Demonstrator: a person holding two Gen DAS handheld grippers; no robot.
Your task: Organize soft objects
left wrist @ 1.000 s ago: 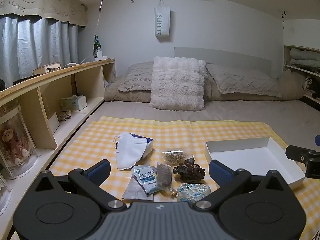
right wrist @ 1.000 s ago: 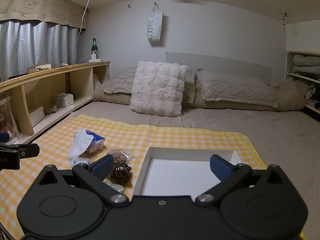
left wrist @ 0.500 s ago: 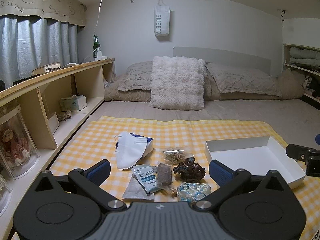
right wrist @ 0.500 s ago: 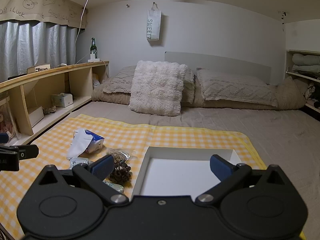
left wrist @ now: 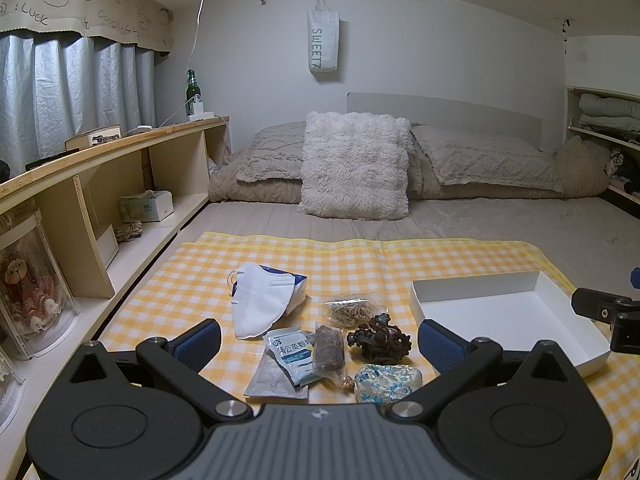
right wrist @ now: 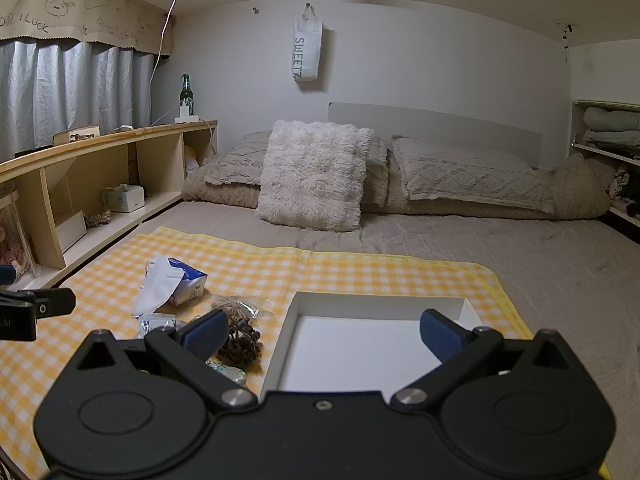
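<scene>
A pile of small soft items lies on the yellow checked cloth (left wrist: 360, 256): a white face mask (left wrist: 260, 304) over a blue packet, a clear bag of rubber bands (left wrist: 352, 310), a dark scrunchie (left wrist: 380, 338), a brown pouch (left wrist: 329, 347), a blue-white sachet (left wrist: 292, 354) and a floral fabric piece (left wrist: 388, 378). My left gripper (left wrist: 318, 342) hovers open just before them, holding nothing. The white shallow box (right wrist: 372, 340) sits to the right, with my right gripper (right wrist: 324, 332) open and empty in front of it. The mask (right wrist: 158, 290) and scrunchie (right wrist: 240, 344) show left of the box.
A fluffy pillow (left wrist: 354, 170) and quilted bedding fill the back of the bed. Wooden shelving (left wrist: 100, 184) runs along the left with a tissue box (left wrist: 146, 206) and a bottle (left wrist: 192, 92). Shelves with folded cloth (left wrist: 608, 108) stand at right.
Both grippers have shifted only slightly; the views are almost the same. Nothing was picked up or moved.
</scene>
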